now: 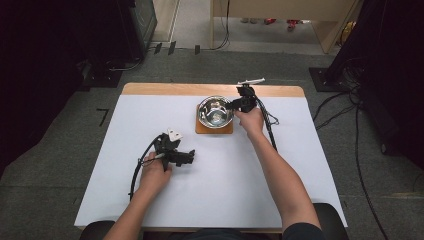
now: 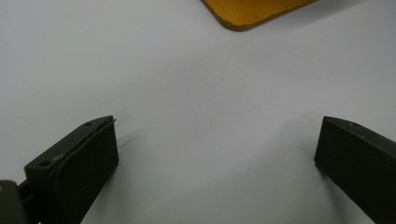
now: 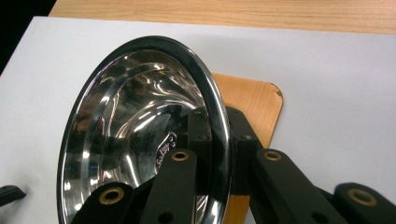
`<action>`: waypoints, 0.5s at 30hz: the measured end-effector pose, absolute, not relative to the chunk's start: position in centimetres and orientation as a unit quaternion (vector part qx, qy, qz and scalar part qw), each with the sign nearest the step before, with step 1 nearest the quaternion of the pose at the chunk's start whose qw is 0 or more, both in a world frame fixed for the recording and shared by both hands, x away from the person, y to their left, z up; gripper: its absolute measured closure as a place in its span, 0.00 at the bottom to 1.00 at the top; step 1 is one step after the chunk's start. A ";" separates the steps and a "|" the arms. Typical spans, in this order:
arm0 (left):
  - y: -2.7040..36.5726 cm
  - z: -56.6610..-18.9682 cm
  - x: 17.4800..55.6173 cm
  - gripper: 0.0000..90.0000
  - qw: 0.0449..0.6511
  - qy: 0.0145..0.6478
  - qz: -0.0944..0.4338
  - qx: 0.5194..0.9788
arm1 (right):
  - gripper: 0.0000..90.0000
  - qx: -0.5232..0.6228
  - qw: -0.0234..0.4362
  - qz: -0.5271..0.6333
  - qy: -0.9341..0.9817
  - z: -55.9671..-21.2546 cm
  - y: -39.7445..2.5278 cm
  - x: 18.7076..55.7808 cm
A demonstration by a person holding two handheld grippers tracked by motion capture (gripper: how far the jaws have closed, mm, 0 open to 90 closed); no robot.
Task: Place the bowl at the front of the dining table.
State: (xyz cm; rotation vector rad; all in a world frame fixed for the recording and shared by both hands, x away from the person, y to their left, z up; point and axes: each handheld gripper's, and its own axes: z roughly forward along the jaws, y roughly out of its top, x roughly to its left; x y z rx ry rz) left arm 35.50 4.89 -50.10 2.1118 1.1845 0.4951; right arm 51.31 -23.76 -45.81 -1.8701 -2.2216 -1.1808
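Your right gripper [image 1: 235,104] is reaching across the far half of the tabletop [image 1: 225,200] and is gripping the near-right rim of the steel bowl [image 1: 215,111]. In the right gripper view the jaws are closing onto that rim, one jaw lying inside the bowl [image 3: 140,140] against its polished wall and the other pressing from outside, so the rim is sitting pinched between them. The bowl is sitting on the wooden board [image 1: 214,129], a small square piece lying on the white sheet right of centre and toward the far edge; in the right gripper view the board [image 3: 252,102] is showing behind and below the bowl, with one rounded corner pointing away. Your right hand [image 1: 251,121] is holding its gripper just to the right of the bowl. Your left gripper [image 1: 187,157] is resting on the white sheet nearer to you and to the left, well apart from the bowl and board. Its jaws are standing wide apart with bare white surface between them and are holding nothing. In the left gripper view a corner of the board [image 2: 247,11] is appearing at the top edge, beyond the jaws. Your left hand [image 1: 155,175] is wrapping around the rear of that gripper.
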 end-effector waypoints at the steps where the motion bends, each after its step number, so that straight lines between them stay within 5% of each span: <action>1: 4.9 -50.1 35.5 0.00 0.329 0.453 0.189 0.807 | 0.93 -0.598 0.004 -0.377 -0.707 -45.8 -23.8 51.4; 15: 4.9 -50.1 35.5 0.00 0.329 0.452 0.189 0.807 | 0.92 -0.606 0.007 -0.384 -0.696 -46.3 -23.7 51.5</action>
